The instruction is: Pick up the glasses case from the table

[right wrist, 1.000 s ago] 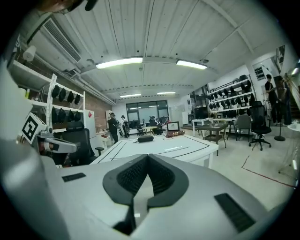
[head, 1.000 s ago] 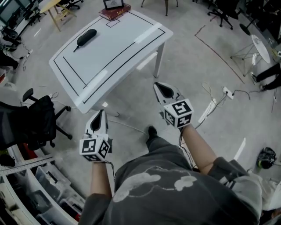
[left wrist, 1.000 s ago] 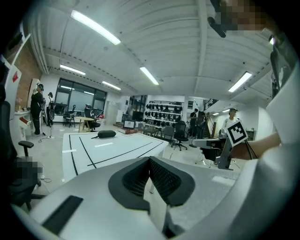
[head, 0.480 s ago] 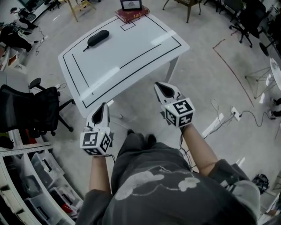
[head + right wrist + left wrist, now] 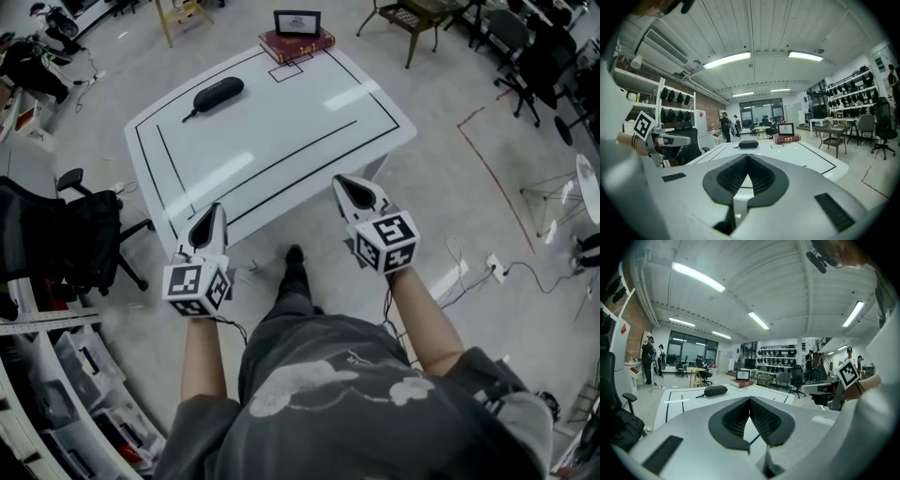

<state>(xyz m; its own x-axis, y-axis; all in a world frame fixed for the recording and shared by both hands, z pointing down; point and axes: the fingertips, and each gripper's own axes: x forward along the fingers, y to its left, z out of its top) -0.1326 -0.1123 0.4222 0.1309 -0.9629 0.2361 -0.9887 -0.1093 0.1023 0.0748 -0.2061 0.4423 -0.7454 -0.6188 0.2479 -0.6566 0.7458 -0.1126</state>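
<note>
A black oval glasses case [image 5: 217,95] lies near the far left corner of the white table [image 5: 309,122]; it also shows small in the left gripper view [image 5: 715,390] and the right gripper view [image 5: 748,144]. My left gripper [image 5: 210,215] hangs over the table's near edge, jaws shut and empty, its tips [image 5: 749,401] meeting. My right gripper [image 5: 349,182] is at the near right edge, also shut with nothing in it [image 5: 747,157]. Both are far short of the case and point roughly toward the table.
A red book [image 5: 296,43] with a framed picture [image 5: 296,22] on it sits at the table's far edge. A black office chair [image 5: 66,234] stands left of the table. Shelves with bins [image 5: 56,394] line the left. Cables [image 5: 487,272] trail on the floor at the right.
The person has walked toward the table; both grippers went from over the floor to the table's near edge, and the table and case sit closer and more central in view.
</note>
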